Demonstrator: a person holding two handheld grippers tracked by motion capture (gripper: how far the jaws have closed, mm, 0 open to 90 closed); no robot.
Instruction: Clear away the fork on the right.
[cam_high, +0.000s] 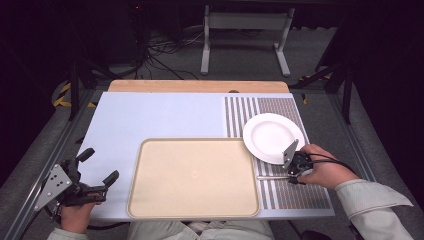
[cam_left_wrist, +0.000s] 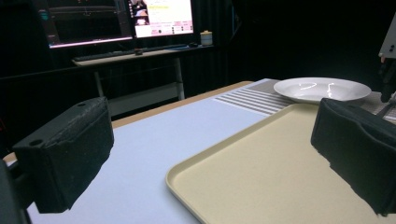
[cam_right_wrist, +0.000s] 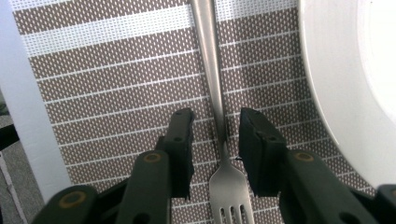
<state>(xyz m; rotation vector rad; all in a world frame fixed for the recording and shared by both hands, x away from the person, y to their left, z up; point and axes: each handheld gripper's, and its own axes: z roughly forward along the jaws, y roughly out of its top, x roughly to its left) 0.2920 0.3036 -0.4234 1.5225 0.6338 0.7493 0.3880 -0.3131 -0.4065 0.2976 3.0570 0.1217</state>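
In the high view, the step in hand is judged to be the pick-up of the fork (cam_high: 272, 177), which lies at the lower right of the frame on the striped placemat (cam_high: 300, 197), just below the white plate (cam_high: 272, 137) and just right of the beige tray (cam_high: 192, 177). The right gripper (cam_high: 295, 175) is held low over the fork's right end by a hand entering from the lower right, the sleeve angled in from the corner. The left gripper (cam_high: 97, 167) is kept at the lower left, off the tray, its jaws spread and nothing between them.

In the left gripper view, the two black pads are seen far apart at the left and right edges of the frame, with the tray's rim (cam_left_wrist: 187, 175) and the plate (cam_left_wrist: 322, 88) beyond; the hand is held level and idle.

In the right gripper view, the fork (cam_right_wrist: 217, 93) runs up the middle of the frame, tines at the bottom. Its neck is straddled by the jaws, which are narrowed around it, yet a slim gap is left on each side, so no grip is made. The next move is judged to call for a full closing on the neck, then a straight lift clear of the plate's rim (cam_right_wrist: 322, 93).
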